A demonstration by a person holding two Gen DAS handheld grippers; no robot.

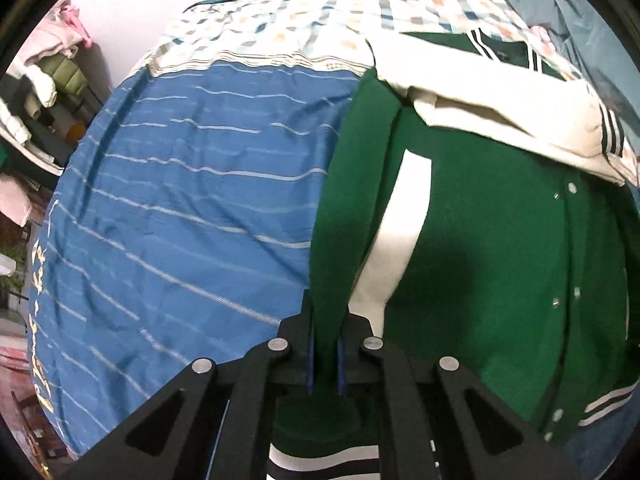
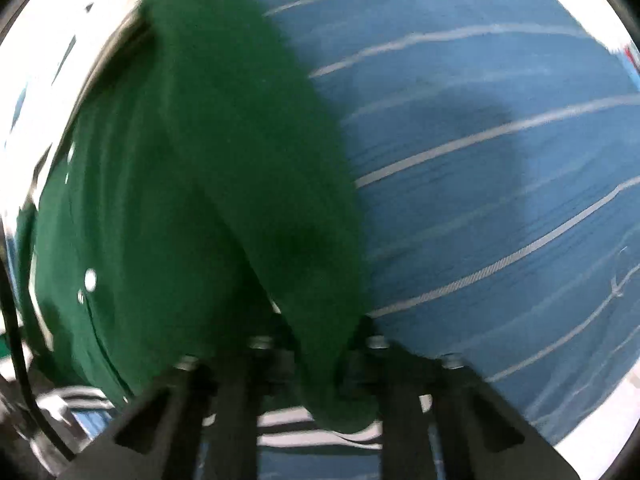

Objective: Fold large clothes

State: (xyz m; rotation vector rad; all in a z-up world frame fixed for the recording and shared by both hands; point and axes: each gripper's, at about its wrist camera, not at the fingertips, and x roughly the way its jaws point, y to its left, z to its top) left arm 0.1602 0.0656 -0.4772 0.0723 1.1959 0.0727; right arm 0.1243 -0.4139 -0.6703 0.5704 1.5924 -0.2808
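Our left gripper pinches the green varsity jacket by a raised side fold; the jacket lies along the right edge of the blue striped bedspread. Our right gripper clamps green cloth too. We should lift both evenly, keeping the fold line straight.

The jacket lies on the bedsheet, a quilt seemingly behind both.

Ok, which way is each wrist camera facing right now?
Left wrist: on the left tongs, looking along them over the green jacket and blue striped sheet; black linkage shows, shut on a jacket edge.
Right wrist: on the right tongs, blurred, also gripping green jacket.
Shared: jacket, sheet.
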